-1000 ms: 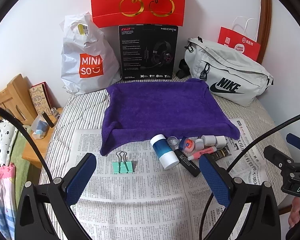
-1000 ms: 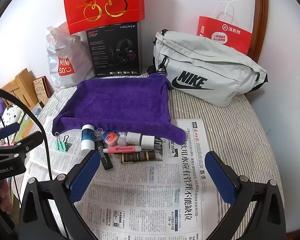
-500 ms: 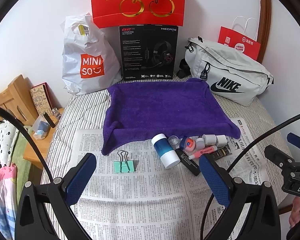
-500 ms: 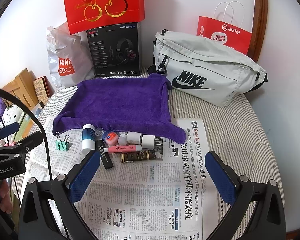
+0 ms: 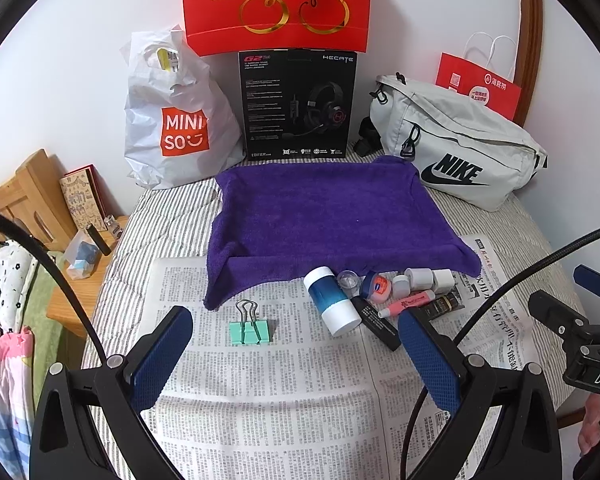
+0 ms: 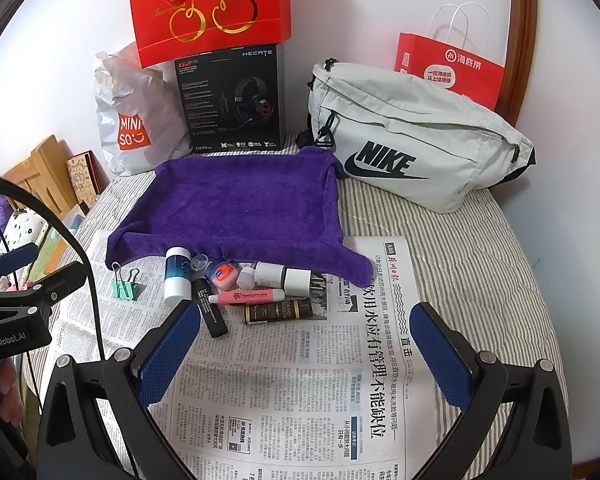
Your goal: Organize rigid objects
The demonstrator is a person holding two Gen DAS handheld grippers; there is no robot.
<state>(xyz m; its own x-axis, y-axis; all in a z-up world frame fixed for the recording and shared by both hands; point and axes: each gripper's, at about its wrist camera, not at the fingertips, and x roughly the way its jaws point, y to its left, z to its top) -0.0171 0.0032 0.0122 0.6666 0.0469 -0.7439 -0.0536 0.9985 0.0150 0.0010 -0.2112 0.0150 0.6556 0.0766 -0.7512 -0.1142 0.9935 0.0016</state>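
Both grippers are just hanging over the newspaper [image 6: 300,380] right now, nothing in either one. The left gripper [image 5: 296,356] has its blue pads spread wide and empty, same deal with the right gripper [image 6: 304,352], jaws wide apart with only newsprint between them.

From the left gripper, the mint green binder clip [image 5: 250,330] lies just ahead, between the two fingers' lines and a bit nearer the left finger, flat on the paper with its wire handles pointing away. Ahead and toward the right finger is the blue and white bottle [image 5: 331,300], lying on its side. Past that, further right, the rest of the small stuff is bunched up: a black tube [image 5: 376,322] lying slantwise with its near end close to the right fingertip, a pink tube [image 5: 406,303], a little round Vaseline tin [image 5: 377,286], and some small white containers [image 5: 424,279].

From the right gripper the whole bunch is ahead and off to the left. The black tube's near end is just beyond the left fingertip, the dark brown tube [image 6: 278,312] is straight ahead of the gap, and the binder clip is way out left.

The purple towel [image 5: 328,216] is spread flat beyond the pile, its near edge touching or overlapping a few of the items.
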